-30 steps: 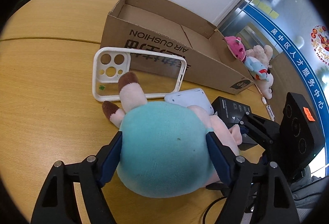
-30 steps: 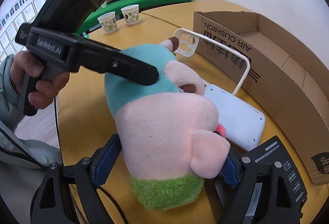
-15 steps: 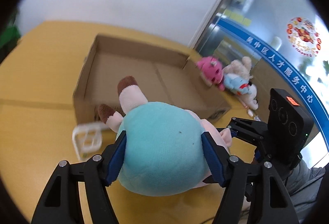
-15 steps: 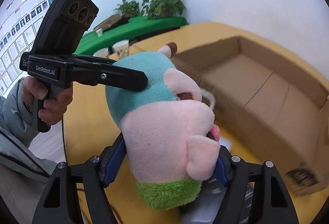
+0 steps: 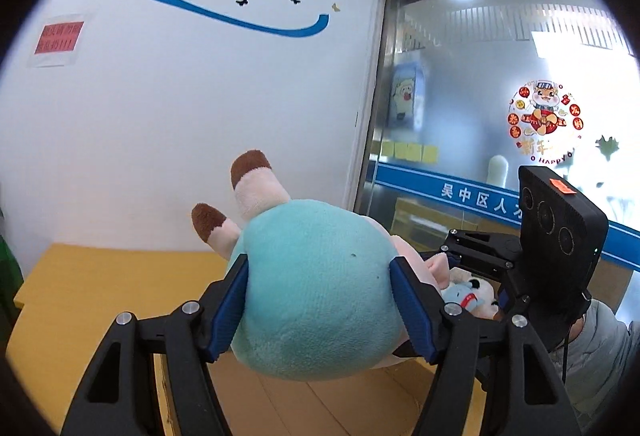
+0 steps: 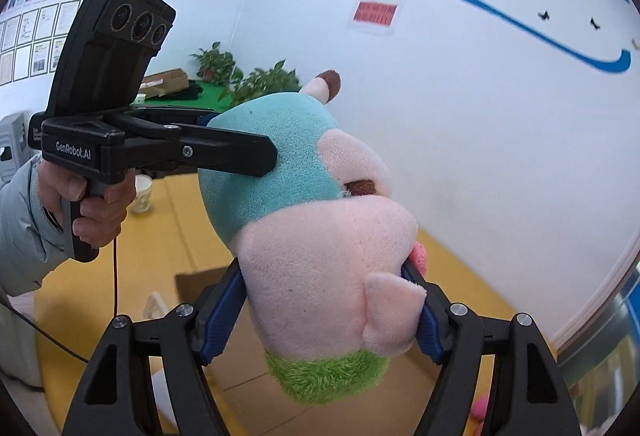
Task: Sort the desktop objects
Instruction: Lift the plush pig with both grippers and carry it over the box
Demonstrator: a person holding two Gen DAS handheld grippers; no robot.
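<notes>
A plush pig (image 5: pixel 316 284) with a teal body, pink head and brown-tipped feet hangs in the air, held by both grippers. My left gripper (image 5: pixel 320 312) is shut on its teal body. My right gripper (image 6: pixel 328 316) is shut on its pink head (image 6: pixel 328 268), above a green tuft. The left gripper also shows from the side in the right wrist view (image 6: pixel 224 155), and the right one in the left wrist view (image 5: pixel 480 256). The open cardboard box (image 5: pixel 304 404) lies below the toy.
The yellow wooden table (image 5: pixel 100 276) lies below. Small plush toys (image 5: pixel 468 292) sit past the box at right. Paper cups (image 6: pixel 142 191) stand on the table at left, with potted plants (image 6: pixel 256 79) behind. A white wall rises ahead.
Both grippers have lifted the plush pig well up from the table and tilted upward; the box now lies under it. The phone case and other desk items have dropped out of view.
</notes>
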